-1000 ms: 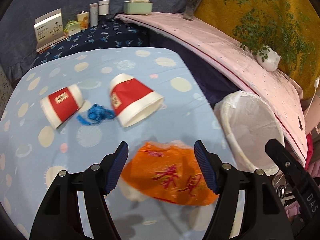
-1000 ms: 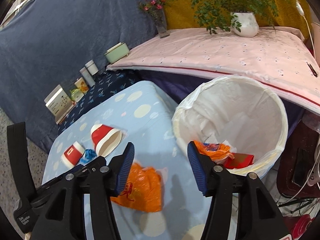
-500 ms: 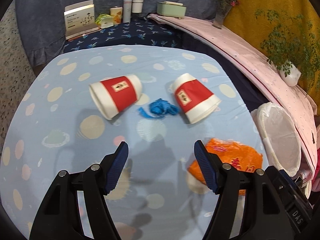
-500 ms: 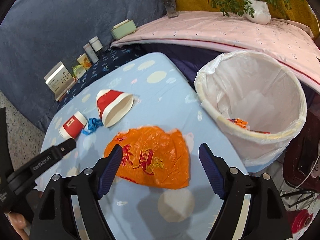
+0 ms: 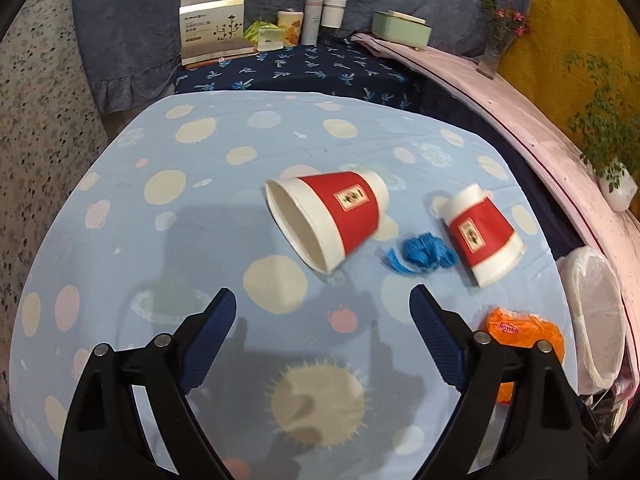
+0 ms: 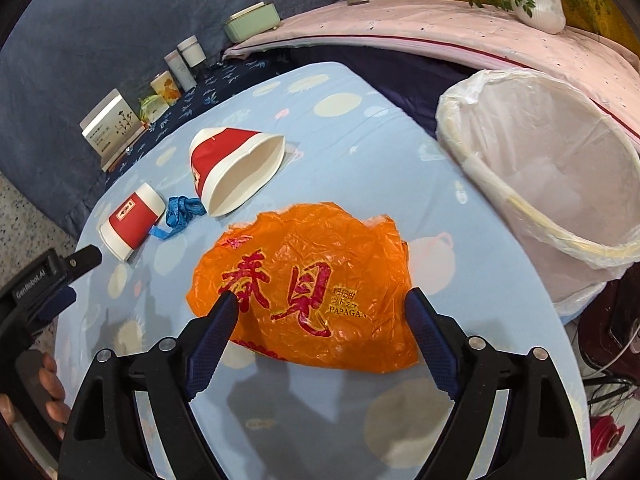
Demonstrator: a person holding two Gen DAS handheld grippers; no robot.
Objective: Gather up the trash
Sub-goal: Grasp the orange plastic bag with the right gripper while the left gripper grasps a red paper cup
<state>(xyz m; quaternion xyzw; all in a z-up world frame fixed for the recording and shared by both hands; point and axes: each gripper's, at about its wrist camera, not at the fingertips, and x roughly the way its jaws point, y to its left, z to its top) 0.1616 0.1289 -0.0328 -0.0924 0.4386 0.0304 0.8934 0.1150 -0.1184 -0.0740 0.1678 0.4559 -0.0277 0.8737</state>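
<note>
Spotted blue tablecloth (image 5: pixel 200 208), navy backdrop (image 5: pixel 120 40), pink ledge (image 6: pixel 440 32)

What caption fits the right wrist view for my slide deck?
Open right gripper poised over an orange plastic bag on the dotted tablecloth, beside a lined trash bin.

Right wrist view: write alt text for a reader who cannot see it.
The open right gripper hovers over a crumpled orange plastic bag on a blue spotted tablecloth. A white-lined bin stands to the right; two red paper cups and a blue ribbon lie behind.
</note>
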